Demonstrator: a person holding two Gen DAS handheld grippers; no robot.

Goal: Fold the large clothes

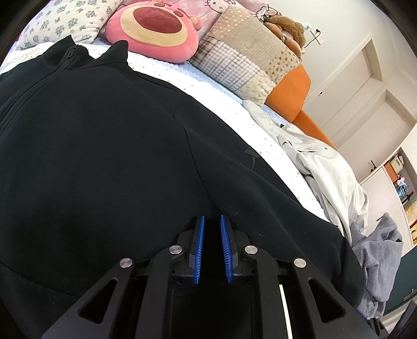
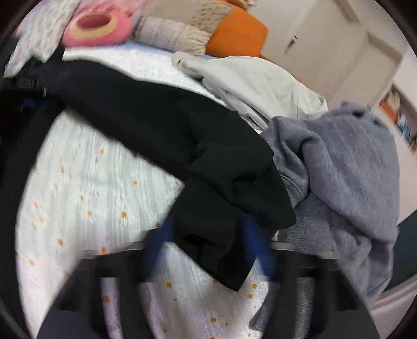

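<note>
A large black zip-up jacket (image 1: 104, 156) lies spread on the bed, collar toward the pillows. My left gripper (image 1: 212, 221) rests on its body, blue pads a narrow gap apart with black cloth between them; whether it pinches the fabric is unclear. In the blurred right wrist view, the jacket's sleeve (image 2: 161, 117) stretches across the daisy-print sheet (image 2: 86, 195). My right gripper (image 2: 208, 234) has its blue fingers on either side of the sleeve cuff (image 2: 221, 234), which hangs between them.
A pink plush cushion (image 1: 153, 28), a patchwork pillow (image 1: 245, 60) and a floral pillow (image 1: 65, 20) sit at the bed's head. A crumpled white garment (image 2: 255, 80) and a grey sweater (image 2: 346, 167) lie at the right edge. An orange headboard (image 1: 292, 91) and closet doors stand behind.
</note>
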